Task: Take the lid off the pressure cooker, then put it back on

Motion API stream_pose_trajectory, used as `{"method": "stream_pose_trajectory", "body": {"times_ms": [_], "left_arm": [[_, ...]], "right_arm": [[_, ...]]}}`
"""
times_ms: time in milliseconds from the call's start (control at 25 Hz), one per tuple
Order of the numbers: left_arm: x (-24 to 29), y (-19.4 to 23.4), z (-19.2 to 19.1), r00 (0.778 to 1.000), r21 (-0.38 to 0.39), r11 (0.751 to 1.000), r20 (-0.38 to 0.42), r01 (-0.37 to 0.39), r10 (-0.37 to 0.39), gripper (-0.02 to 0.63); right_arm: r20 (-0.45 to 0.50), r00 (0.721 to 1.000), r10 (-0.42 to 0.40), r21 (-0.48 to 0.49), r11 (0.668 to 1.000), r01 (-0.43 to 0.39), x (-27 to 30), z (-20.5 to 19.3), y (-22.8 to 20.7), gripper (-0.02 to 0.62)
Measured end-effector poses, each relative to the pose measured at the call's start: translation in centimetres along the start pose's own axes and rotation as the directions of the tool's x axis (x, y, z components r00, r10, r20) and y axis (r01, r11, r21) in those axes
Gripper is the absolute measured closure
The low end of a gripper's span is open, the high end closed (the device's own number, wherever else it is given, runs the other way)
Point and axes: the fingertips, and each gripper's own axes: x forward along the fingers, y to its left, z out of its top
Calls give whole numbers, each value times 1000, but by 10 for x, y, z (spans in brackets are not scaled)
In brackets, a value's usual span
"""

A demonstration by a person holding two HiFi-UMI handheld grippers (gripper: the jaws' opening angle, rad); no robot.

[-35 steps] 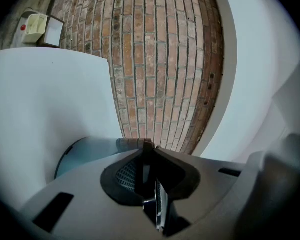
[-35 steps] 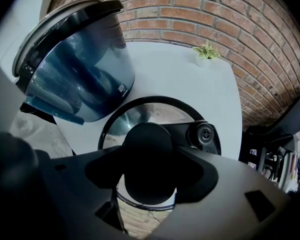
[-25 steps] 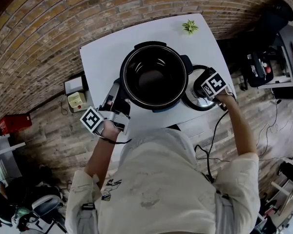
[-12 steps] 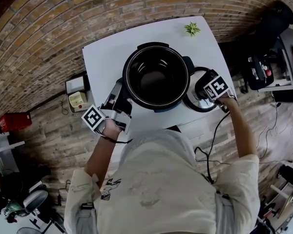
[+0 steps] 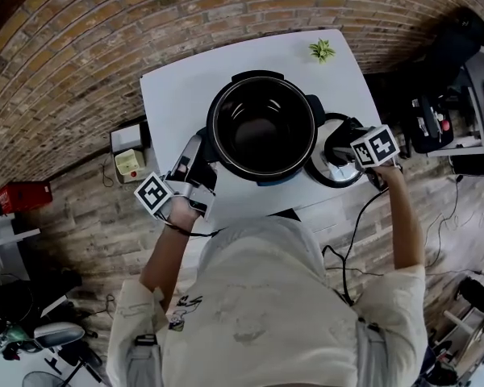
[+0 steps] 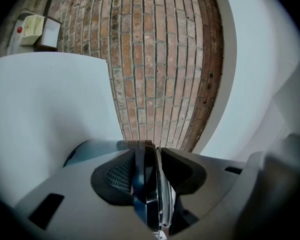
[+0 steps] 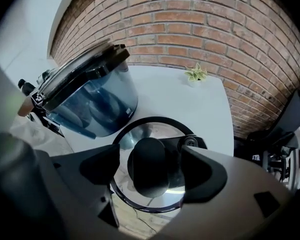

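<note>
- Head view: even, soft, moderately bright light; white counter is the brightest area; floor at 7 o'clock dim and murky.
- All views: fisheye bending; brick wall courses curve toward the edges.
- Gripper views: black vignette round the rim; foreground at 6 o'clock soft, unfocused.
- Right gripper view: glare patches on the metal lid.

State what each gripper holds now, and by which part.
Nothing. Both pairs of jaws have just been opening: the left gripper stands loosely astride the rim of the pressure cooker, the right gripper wide around the knob of the lid, not pressing it.
</note>
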Motion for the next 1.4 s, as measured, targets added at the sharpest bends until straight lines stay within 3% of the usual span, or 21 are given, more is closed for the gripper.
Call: {"method": "stream_pose_trajectory", "body": {"times_ms": [160, 720, 1200, 1400], "left_arm": [[-11, -4, 15, 1000, 17, 1000, 28, 3, -3, 399], [-42, -1, 43, 990, 4, 1000, 143, -8, 8, 397], [-37, -4, 39, 993, 16, 1000, 114, 2, -4, 393], [-25, -9, 27, 999, 34, 999, 29, 27, -28, 393]], "right_arm": [[29, 1000, 0, -26, 1000, 0, -15, 8, 7, 199], [99, 995, -1, -85, 996, 9, -40, 27, 25, 198], [83, 997, 1, -110, 994, 8, -40, 27, 28, 193], [30, 999, 31, -129, 991, -27, -25, 17, 33, 193]]}}
